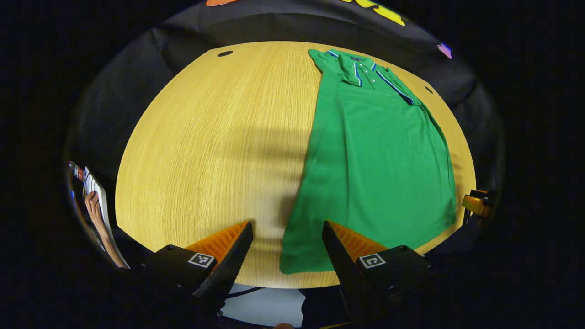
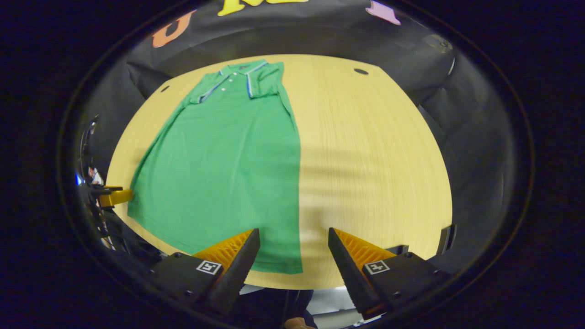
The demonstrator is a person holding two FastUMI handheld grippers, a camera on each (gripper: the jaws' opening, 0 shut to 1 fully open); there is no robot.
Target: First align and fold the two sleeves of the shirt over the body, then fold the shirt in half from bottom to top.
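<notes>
A green polo shirt lies flat on a round wooden table, collar at the far side, both short sleeves folded in over the chest. My left gripper hovers open above the shirt's near left hem corner, nothing between its fingers. In the right gripper view the same shirt stretches away, and my right gripper hovers open over its near right hem corner. The right gripper peeks in at the left gripper view's right edge. The left gripper shows at the far left of the right gripper view.
The table has bare wood on either side of the shirt and small dark holes near its far rim. A person's hand holds a striped object at the left edge. Black cloth surrounds the table.
</notes>
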